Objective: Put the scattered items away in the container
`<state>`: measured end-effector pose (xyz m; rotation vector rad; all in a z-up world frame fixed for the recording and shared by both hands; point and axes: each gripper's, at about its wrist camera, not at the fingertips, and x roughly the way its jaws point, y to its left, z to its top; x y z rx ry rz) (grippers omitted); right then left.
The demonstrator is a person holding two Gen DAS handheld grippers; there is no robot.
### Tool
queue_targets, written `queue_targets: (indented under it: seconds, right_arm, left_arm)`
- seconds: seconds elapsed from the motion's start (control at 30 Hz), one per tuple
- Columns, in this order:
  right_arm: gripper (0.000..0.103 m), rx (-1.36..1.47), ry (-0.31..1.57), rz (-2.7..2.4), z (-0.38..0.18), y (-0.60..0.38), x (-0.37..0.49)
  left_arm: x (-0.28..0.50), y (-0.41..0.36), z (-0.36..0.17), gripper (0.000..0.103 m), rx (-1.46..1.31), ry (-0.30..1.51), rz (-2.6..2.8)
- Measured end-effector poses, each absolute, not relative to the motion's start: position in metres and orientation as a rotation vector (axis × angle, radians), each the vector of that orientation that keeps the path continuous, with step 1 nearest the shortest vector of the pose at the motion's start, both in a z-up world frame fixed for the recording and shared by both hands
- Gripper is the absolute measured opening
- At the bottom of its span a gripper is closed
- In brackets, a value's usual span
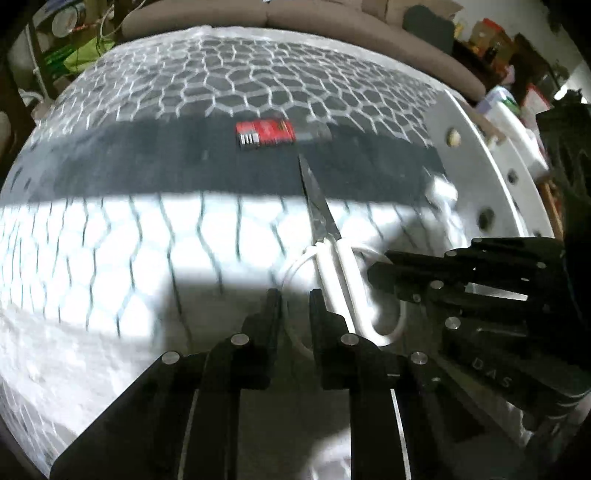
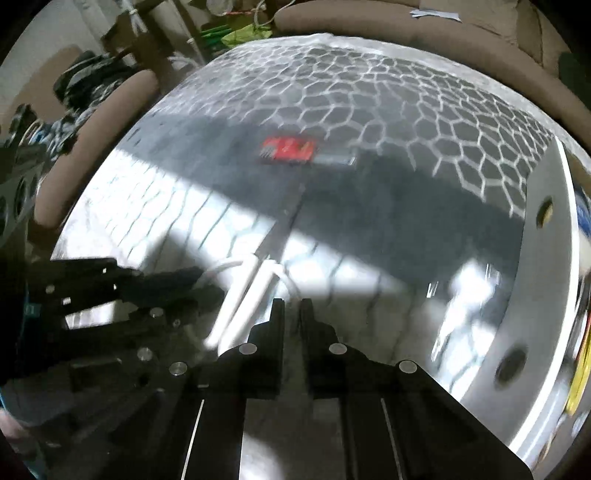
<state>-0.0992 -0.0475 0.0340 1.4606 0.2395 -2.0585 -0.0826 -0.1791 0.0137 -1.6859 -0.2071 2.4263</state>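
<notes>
White-handled scissors (image 1: 343, 269) lie on the honeycomb-patterned table, blades pointing away toward a red pack (image 1: 265, 133). My left gripper (image 1: 294, 295) is shut around the left handle loop of the scissors. My right gripper (image 1: 380, 266) comes in from the right with its tips at the right handle loop. In the right wrist view the scissors (image 2: 255, 284) are blurred, just ahead and left of my right gripper (image 2: 291, 304), whose fingers stand close together around the nearer handle loop. The left gripper (image 2: 199, 284) shows at the left. The red pack (image 2: 290, 149) lies farther back.
A white container wall with round holes (image 1: 480, 162) curves along the table's right side; it also shows in the right wrist view (image 2: 546, 258). A brown sofa (image 1: 332, 33) runs behind the table. Clutter stands at the far left and right.
</notes>
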Motion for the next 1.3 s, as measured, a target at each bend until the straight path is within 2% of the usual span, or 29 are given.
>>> queue_targets:
  seconds: [0.2, 0.27, 0.3, 0.33, 0.4, 0.43, 0.47, 0.53, 0.63, 0.7, 0.73, 0.77, 0.83, 1.0, 1.13, 1.17, 1.2, 1.23, 1.3]
  right_arm:
    - [0.007, 1.433, 0.208, -2.044, 0.048, -0.023, -0.034]
    - [0.007, 1.413, 0.197, -2.074, 0.058, -0.01, -0.015]
    - [0.007, 1.409, 0.19, -2.099, 0.063, -0.003, -0.008]
    - [0.01, 1.408, 0.17, -2.122, 0.067, 0.005, -0.002]
    - [0.039, 1.413, 0.062, -2.149, 0.073, 0.023, 0.008]
    - [0.069, 1.407, 0.01, -2.154, 0.076, 0.029, 0.011]
    - [0.077, 1.388, -0.035, -2.159, 0.077, 0.033, 0.014]
    - [0.076, 1.353, -0.053, -2.176, 0.079, 0.033, 0.017]
    - [0.074, 1.343, -0.034, -2.201, 0.074, 0.026, 0.014]
    - [0.06, 1.353, -0.028, -2.201, 0.066, 0.022, 0.008]
    - [0.045, 1.353, -0.023, -2.201, 0.061, 0.02, 0.006]
    - [0.036, 1.353, -0.012, -2.199, 0.056, 0.015, 0.003]
    - [0.035, 1.364, 0.014, -2.186, 0.049, 0.01, -0.001]
    - [0.035, 1.378, 0.111, -2.171, 0.033, -0.003, -0.006]
    - [0.033, 1.384, 0.12, -2.166, 0.026, -0.007, -0.006]
    - [0.023, 1.378, 0.126, -2.163, 0.026, -0.009, -0.006]
    - [0.018, 1.381, 0.12, -2.147, 0.026, -0.01, -0.005]
    - [0.015, 1.382, 0.132, -2.144, 0.025, -0.013, -0.004]
    - [0.013, 1.373, 0.083, -2.09, 0.027, -0.016, -0.002]
  left_arm:
    - [-0.012, -0.177, 0.02, 0.016, -1.667, -0.364, 2.342]
    - [0.01, -0.179, 0.03, 0.038, -1.635, -0.414, 2.332]
    - [0.016, -0.18, 0.033, 0.075, -1.636, -0.427, 2.338]
    - [0.025, -0.183, 0.038, 0.095, -1.637, -0.428, 2.363]
    - [0.036, -0.19, 0.047, 0.096, -1.598, -0.424, 2.408]
    - [0.038, -0.192, 0.049, 0.096, -1.59, -0.431, 2.424]
    - [0.037, -0.194, 0.05, 0.096, -1.588, -0.44, 2.434]
    - [0.034, -0.195, 0.051, 0.096, -1.561, -0.433, 2.463]
    - [0.025, -0.187, 0.045, 0.095, -1.555, -0.282, 2.538]
    - [0.019, -0.183, 0.038, 0.094, -1.578, -0.185, 2.571]
    - [0.015, -0.18, 0.035, 0.093, -1.581, -0.145, 2.585]
    - [0.013, -0.176, 0.032, 0.091, -1.577, -0.112, 2.593]
    - [0.009, -0.167, 0.026, 0.078, -1.578, -0.034, 2.587]
    - [0.005, -0.153, 0.014, 0.061, -1.616, -0.002, 2.509]
    - [0.003, -0.152, 0.013, 0.056, -1.601, -0.001, 2.519]
    - [0.004, -0.154, 0.013, 0.056, -1.592, -0.021, 2.521]
    - [0.003, -0.155, 0.014, 0.052, -1.581, -0.056, 2.518]
    - [0.003, -0.159, 0.015, 0.043, -1.574, -0.117, 2.514]
    - [0.001, -0.169, 0.015, 0.04, -1.557, -0.307, 2.434]
